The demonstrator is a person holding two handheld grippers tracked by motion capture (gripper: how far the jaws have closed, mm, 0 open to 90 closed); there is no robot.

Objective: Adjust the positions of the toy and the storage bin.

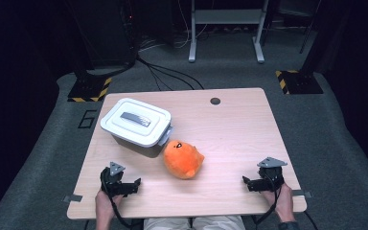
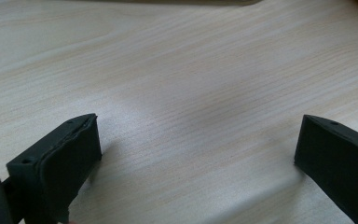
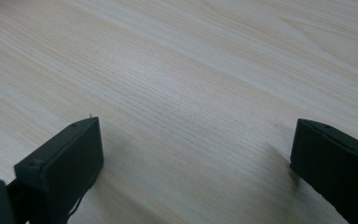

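Observation:
An orange plush toy (image 1: 183, 159) lies in the middle of the wooden table (image 1: 230, 129). Just behind it to the left stands a grey box with a white lid (image 1: 136, 123) shut on it. My left gripper (image 1: 135, 185) rests near the front left edge, open, its jaws pointing toward the toy with bare wood between them (image 2: 196, 140). My right gripper (image 1: 247, 183) sits near the front right edge, open as well, with only wood grain between its jaws (image 3: 193, 144). Both are a hand's width or more away from the toy.
A round cable hole (image 1: 215, 101) sits near the table's far edge. Beyond the table are grey carpet, black stand bases with yellow-black tape (image 1: 90, 89), loose cables and a white frame (image 1: 225, 28). The right half of the tabletop is bare wood.

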